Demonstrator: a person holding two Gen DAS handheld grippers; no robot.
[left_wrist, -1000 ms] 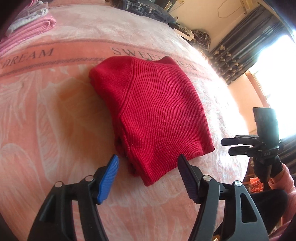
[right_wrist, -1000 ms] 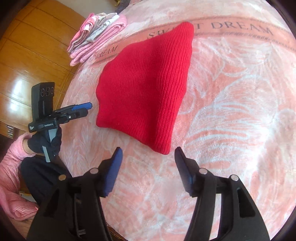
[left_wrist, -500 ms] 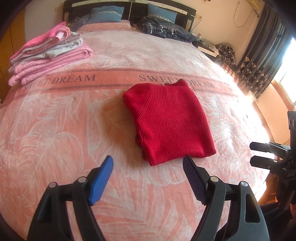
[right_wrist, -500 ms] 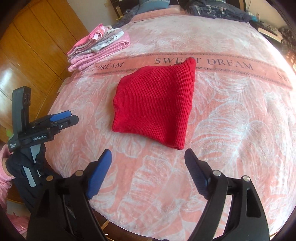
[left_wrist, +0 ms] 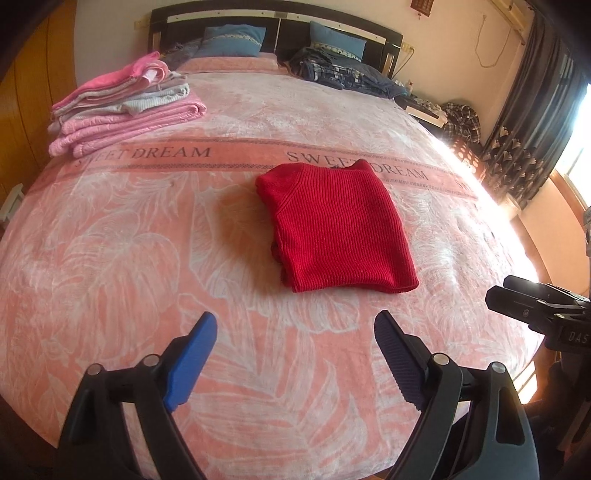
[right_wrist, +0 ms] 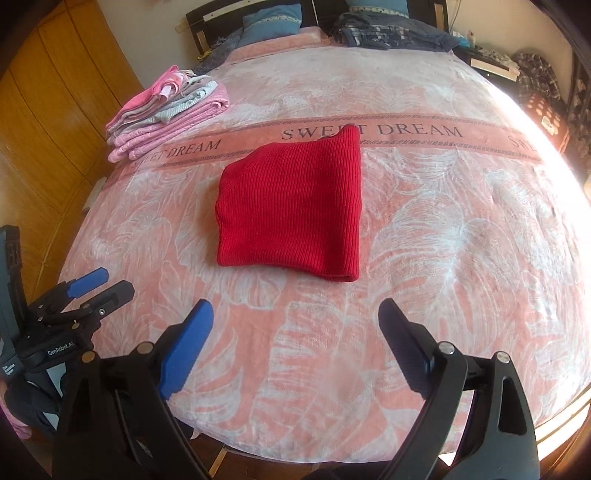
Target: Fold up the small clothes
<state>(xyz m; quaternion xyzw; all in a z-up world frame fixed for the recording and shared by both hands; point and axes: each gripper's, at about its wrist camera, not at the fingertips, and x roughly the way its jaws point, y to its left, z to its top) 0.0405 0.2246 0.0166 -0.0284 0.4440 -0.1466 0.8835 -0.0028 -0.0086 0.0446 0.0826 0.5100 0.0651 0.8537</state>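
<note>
Folded sweater (left_wrist: 334, 225) is lying on the bed (left_wrist: 110, 258).
Left tongs (left_wrist: 295, 328) and right tongs (right_wrist: 295, 314) are hanging released, apart from it, grasping nothing.

— What's ahead of the left gripper (left_wrist: 295, 334)?
— Jaws spread wide above the pink blanket (left_wrist: 110, 258), holding nothing. The folded red sweater (left_wrist: 332, 225) lies flat beyond the tips.
— And far right?
— Right gripper (left_wrist: 532, 306), probably parted; hard to tell.

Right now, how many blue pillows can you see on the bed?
2. Left pillow and right pillow lean on the headboard; more may hide under the dark clothes.
</note>
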